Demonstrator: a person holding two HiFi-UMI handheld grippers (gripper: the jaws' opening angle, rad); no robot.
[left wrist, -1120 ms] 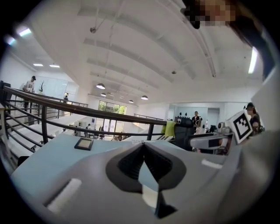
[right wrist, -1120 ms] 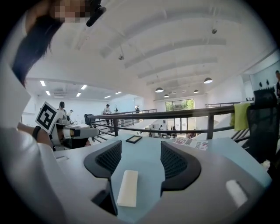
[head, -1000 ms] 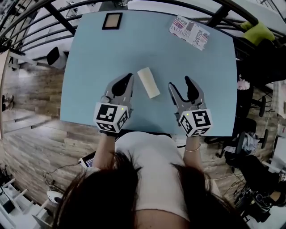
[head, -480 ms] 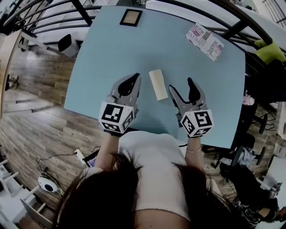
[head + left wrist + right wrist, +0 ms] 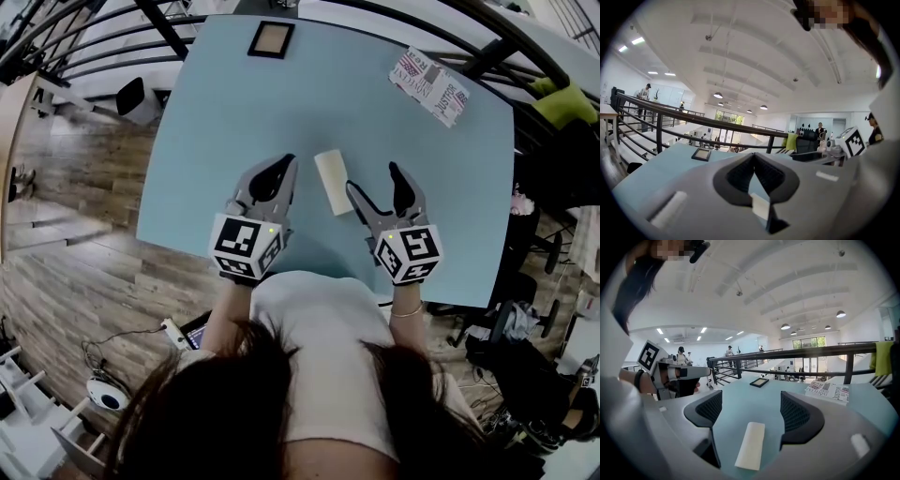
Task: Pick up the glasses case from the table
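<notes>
Since a second ago your right tongs (image 5: 373, 180) have slid left toward the glasses case (image 5: 334, 181). Their jaws are opening and stand spread wide. In the right gripper view the case (image 5: 751, 445) shows in the gap between them, with neither pad on it. Your left tongs (image 5: 753, 157) are pressed together on nothing, just left of the case. It lies flat on the near half of the table (image 5: 206, 141), between your two tongs. It looks like a light, stiff shell, probably smooth and a little slippery. Close across its narrow width near the middle so it won't pivot.
</notes>
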